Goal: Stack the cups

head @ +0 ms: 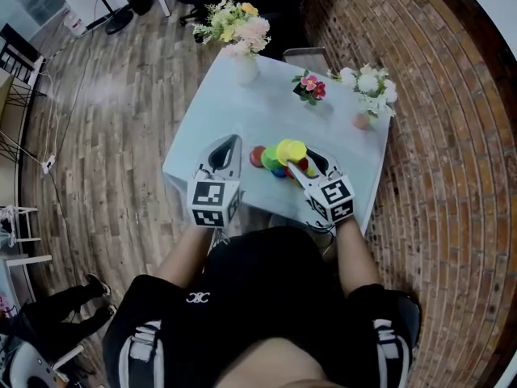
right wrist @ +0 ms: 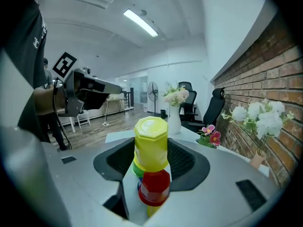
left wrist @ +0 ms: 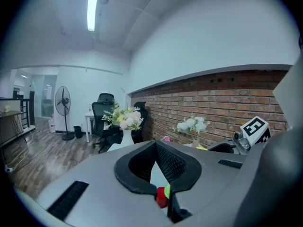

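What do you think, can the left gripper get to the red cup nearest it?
Probably yes. The red cup sits just beside the left gripper with nothing between, though its jaws look closed and must open.

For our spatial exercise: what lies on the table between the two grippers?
A red cup and a green cup, between the left gripper and right gripper, seen in the head view.

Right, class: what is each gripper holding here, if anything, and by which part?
The right gripper holds the upside-down yellow cup by its side walls, one jaw on each side. The left gripper holds nothing.
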Available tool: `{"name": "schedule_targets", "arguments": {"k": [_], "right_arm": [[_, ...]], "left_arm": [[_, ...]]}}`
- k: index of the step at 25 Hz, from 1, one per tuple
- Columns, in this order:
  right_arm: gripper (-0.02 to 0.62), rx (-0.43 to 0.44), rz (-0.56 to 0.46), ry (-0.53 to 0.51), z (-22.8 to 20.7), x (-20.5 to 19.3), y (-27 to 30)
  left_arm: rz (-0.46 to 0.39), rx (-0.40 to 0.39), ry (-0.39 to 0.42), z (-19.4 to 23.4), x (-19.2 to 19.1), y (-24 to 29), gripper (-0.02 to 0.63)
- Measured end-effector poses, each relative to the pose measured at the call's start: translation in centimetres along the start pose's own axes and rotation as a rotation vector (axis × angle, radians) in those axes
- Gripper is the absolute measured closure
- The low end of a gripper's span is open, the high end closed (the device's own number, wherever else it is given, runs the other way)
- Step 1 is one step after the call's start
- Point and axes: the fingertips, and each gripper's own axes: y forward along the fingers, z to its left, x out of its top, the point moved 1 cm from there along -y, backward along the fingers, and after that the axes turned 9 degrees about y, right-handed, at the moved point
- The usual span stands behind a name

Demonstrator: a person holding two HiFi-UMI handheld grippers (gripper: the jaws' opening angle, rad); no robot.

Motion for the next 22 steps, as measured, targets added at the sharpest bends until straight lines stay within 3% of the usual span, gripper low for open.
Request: {"name": "schedule_targets", "arguments": {"k": [8, 14, 18, 22], "right_arm": [[0.38, 0.001, 0.057, -0.004, 0.5, -1.1, 1.2], [0.342, 0.044, 0.013, 0.007, 0.9, 0.0, 0.9], [0.341, 0.048, -0.103, 0.026, 0.8, 3.0, -1.0], [0.345, -0.067, -0.376, 0.072, -1.3, 8.8, -5.4]], "left_arm": [[0.002, 0.009, -0.008, 0.6, -0.4, -0.4, 0.603], [0.0, 0.018, -0.005, 0.9, -0.3, -0.3, 0.603], [-0.008, 0.013, -0.001, 0.7, 0.1, 0.0, 0.603], [-0.023, 0.006, 0.002, 0.4, 0.9, 0.3, 0.603]]}}
